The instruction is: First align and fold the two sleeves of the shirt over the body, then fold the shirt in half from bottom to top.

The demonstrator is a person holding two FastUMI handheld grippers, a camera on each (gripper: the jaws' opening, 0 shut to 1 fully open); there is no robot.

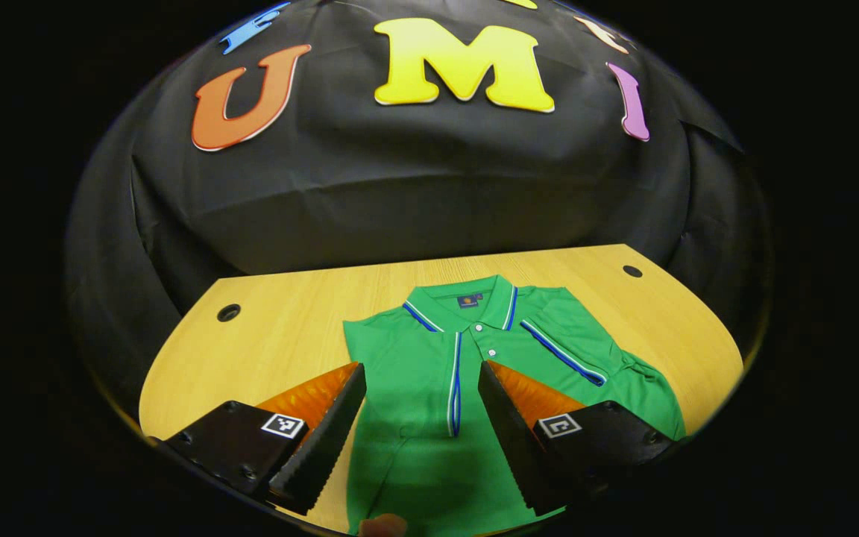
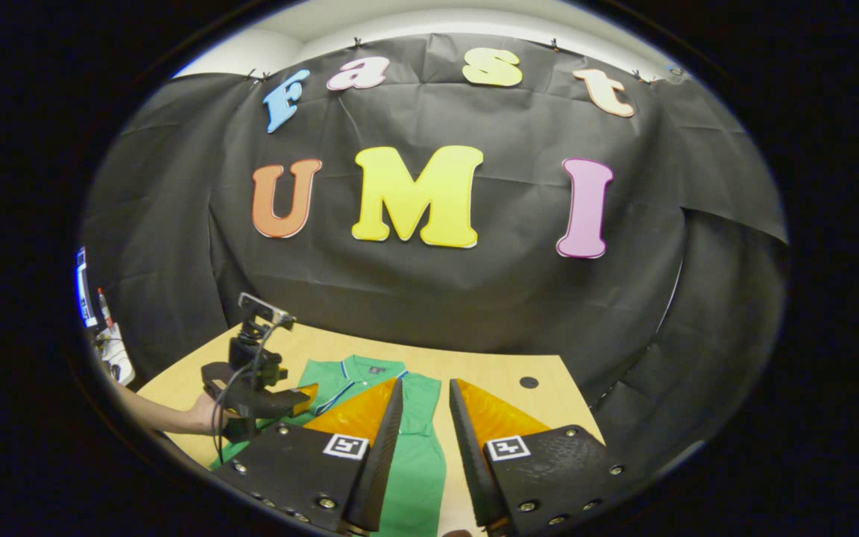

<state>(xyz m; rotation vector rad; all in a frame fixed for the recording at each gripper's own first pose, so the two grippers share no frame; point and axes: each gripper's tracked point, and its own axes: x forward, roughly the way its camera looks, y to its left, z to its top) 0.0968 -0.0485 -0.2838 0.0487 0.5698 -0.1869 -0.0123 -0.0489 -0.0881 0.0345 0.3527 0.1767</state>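
Hovering above the green shirt lying flat on the table, both sleeves already looking folded in, the left gripper and right gripper are gaping empty; next is probably grasping the bottom hem.

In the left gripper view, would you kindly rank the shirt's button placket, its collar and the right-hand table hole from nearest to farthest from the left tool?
1. Button placket, between the left tool's fingers.
2. Collar, straight ahead.
3. Table hole, far right.
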